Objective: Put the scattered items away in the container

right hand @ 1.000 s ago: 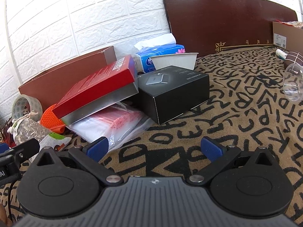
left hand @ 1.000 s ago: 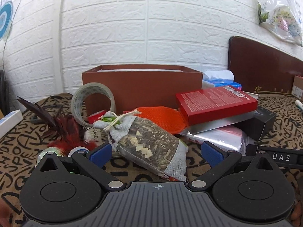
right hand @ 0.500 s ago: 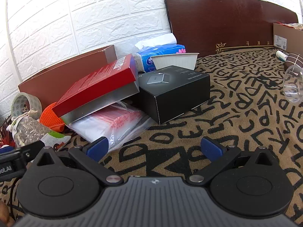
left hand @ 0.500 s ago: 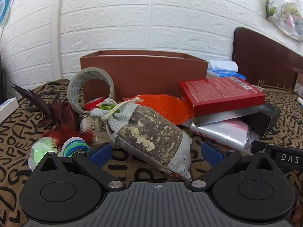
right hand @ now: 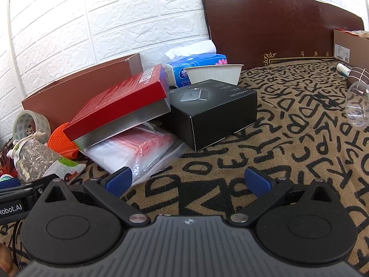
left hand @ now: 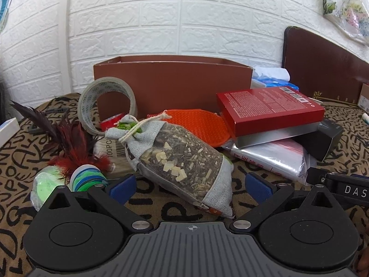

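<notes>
A brown open cardboard box [left hand: 173, 87] stands against the white wall; it also shows in the right wrist view [right hand: 76, 99]. In front lie a herb sachet [left hand: 182, 159], a tape roll [left hand: 105, 103], an orange silicone pad [left hand: 200, 127], a red box [left hand: 269, 110], a plastic bag pack [left hand: 272, 157], a black box [right hand: 214, 113] and a feather toy [left hand: 66, 143]. My left gripper [left hand: 191, 184] is open, its jaws either side of the sachet's near end, not touching. My right gripper [right hand: 189, 180] is open and empty over the patterned cloth, left fingertip by the plastic bag pack [right hand: 136, 150].
A tissue pack [right hand: 198, 67] and a white tray [right hand: 214, 73] sit behind the black box. A clear cup [right hand: 357, 106] lies at right. A dark headboard [right hand: 276, 30] stands at the back. Green and blue balls [left hand: 66, 182] lie by my left finger.
My left gripper has dropped lower and moved closer to the sachet, which now sits between the open jaws. The right gripper has barely moved.
</notes>
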